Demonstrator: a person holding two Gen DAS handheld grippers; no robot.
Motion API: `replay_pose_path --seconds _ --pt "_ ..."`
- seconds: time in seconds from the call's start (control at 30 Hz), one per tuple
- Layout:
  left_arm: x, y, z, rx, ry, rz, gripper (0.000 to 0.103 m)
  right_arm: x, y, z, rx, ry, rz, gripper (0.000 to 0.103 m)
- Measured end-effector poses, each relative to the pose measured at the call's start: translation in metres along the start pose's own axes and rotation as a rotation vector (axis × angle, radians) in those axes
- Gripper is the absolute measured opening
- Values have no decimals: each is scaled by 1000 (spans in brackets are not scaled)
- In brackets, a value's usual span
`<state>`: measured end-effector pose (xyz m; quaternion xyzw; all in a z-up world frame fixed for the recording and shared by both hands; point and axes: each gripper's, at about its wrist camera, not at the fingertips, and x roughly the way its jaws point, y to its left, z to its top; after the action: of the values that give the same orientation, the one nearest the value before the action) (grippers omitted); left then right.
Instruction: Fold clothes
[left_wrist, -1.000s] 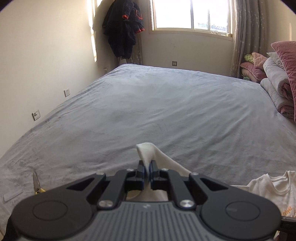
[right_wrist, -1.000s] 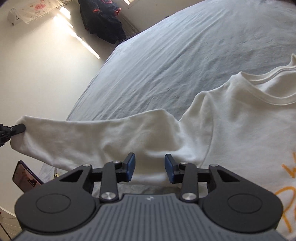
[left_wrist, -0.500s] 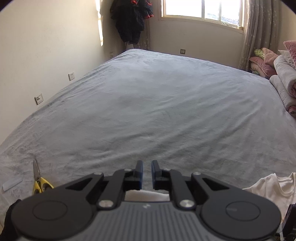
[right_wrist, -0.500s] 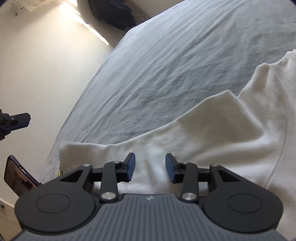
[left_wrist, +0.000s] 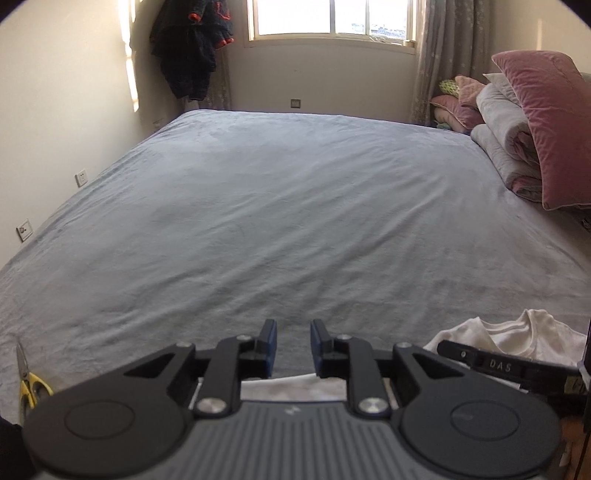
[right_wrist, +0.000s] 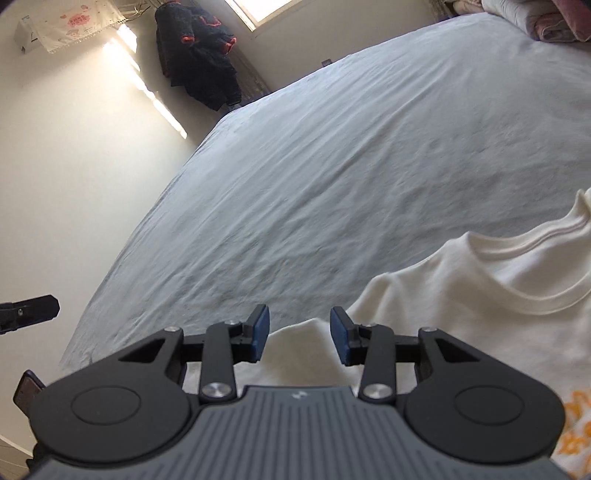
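A wide bed (left_wrist: 288, 221) under a grey cover is filling most of the room. Daylight is coming through a window (left_wrist: 332, 16) in the far wall, and a grey curtain (left_wrist: 443, 55) is hanging at its right. Dark clothes (left_wrist: 192, 48) are hanging in the far left corner, beside a sunlit streak on the cream left wall (left_wrist: 55, 92). Pink pillows (left_wrist: 546, 122) and folded quilts (left_wrist: 506, 140) are piling up at the right.
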<state>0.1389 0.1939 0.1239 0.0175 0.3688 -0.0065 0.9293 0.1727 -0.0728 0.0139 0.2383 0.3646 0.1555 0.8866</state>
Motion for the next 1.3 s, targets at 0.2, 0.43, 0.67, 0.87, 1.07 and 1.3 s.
replay_pose_path --seconds 0.2,0.43,0.67,0.87,1.07,1.3 --pt "38 -43 -23 13 53 -80 20 -8 -30 12 -91 -31 -120 43" --pt "102 -74 -62 -3 106 -149 25 4 -51 15 -249 -29 -201 51" --pt "140 -68 -78 30 8 -166 45 24 -72 16 -386 -7 -219 56" --pt "151 -50 -86 30 -80 -262 49 42 -82 14 -427 -10 -189 56" --pt "161 -45 -99 25 -94 -287 46 51 -76 -1 -529 -40 -181 27" --pt "159 -69 -109 143 -126 -92 16 50 -67 -10 -578 -165 -299 12"
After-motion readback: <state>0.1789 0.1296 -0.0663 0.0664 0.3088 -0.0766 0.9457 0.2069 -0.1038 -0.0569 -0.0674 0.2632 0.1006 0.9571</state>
